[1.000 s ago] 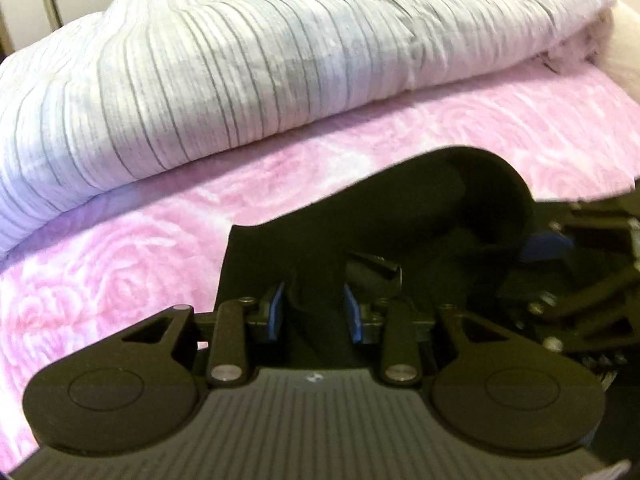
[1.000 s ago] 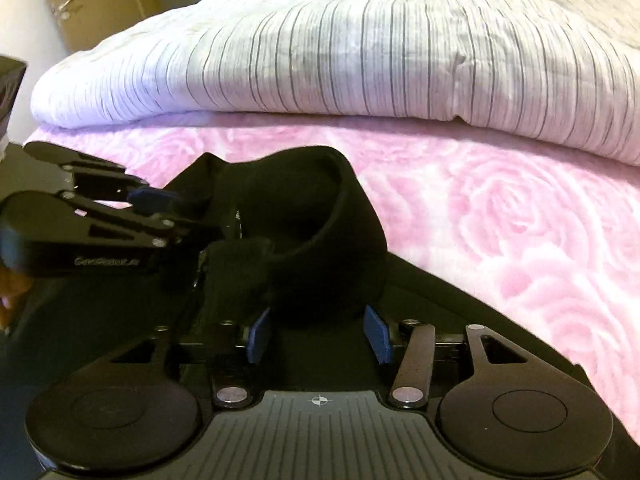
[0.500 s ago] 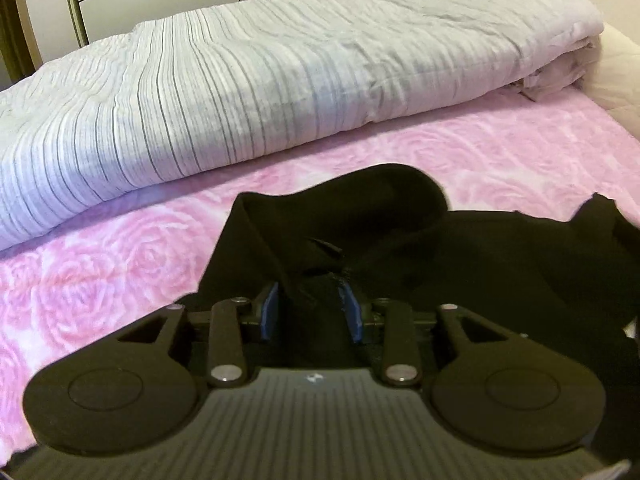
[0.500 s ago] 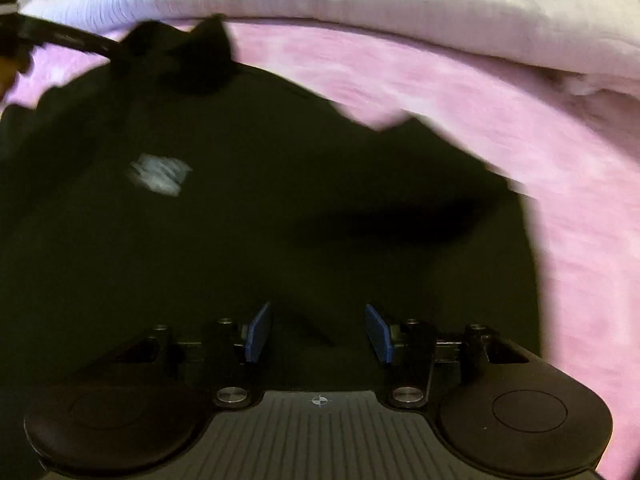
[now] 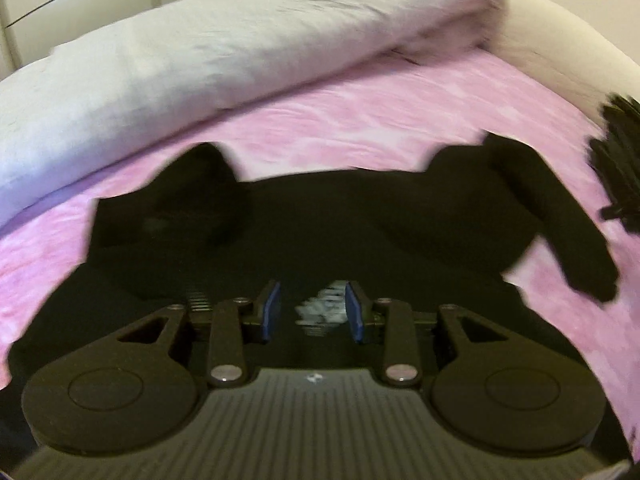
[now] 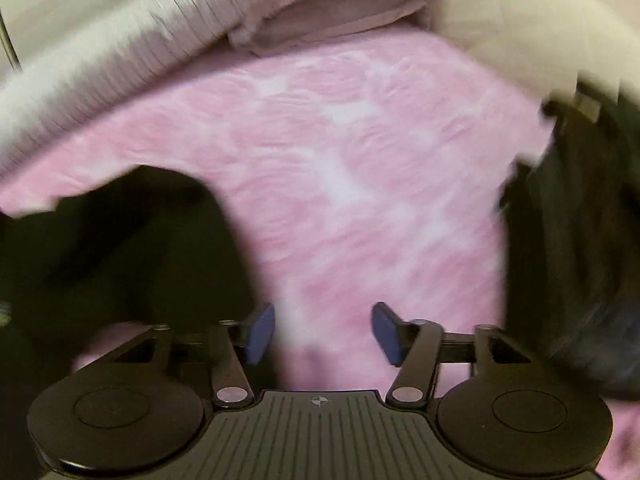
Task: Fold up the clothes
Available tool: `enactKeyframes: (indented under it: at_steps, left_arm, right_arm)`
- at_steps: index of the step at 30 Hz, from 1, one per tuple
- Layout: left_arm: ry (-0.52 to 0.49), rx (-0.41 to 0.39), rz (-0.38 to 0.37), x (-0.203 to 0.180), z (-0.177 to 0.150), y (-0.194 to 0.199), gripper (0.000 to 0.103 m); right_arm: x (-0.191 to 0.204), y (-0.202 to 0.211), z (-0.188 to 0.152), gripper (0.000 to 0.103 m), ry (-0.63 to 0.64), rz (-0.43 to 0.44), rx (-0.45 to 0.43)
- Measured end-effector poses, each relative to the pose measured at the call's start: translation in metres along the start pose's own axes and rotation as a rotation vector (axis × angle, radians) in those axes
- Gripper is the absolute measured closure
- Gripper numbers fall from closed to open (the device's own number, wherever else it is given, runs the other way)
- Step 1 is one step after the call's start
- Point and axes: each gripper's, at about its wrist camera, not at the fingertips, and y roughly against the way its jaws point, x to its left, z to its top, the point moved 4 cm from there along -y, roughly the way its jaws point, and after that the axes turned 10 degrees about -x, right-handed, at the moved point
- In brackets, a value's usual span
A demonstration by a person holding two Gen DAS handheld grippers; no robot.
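Both views blurred. My left gripper point(image 5: 312, 312) has its fingers spread apart over the black garment point(image 5: 360, 224), which lies spread on the pink rose-patterned bed point(image 5: 360, 120), a pale print showing between the fingers with nothing pinched. My right gripper point(image 6: 322, 332) has its fingers wide apart over bare pink bedding, the garment just left of it; a striped duvet point(image 5: 180, 52) is bunched behind.
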Motion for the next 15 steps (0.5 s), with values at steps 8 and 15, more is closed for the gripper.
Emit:
enactKeyframes:
  at_steps: [8,15]
  left_arm:
    - [-0.143,0.017,-0.141,-0.088,0.017,-0.036,0.073]
    - [-0.228,-0.026,-0.203,-0.128,0.052,-0.05,0.072]
  right_arm:
    - [-0.016,-0.017,-0.036,0.099,-0.034,0.107,0.147]
    - [-0.054,0.032,0.076,0.099,0.323,-0.216,0.017]
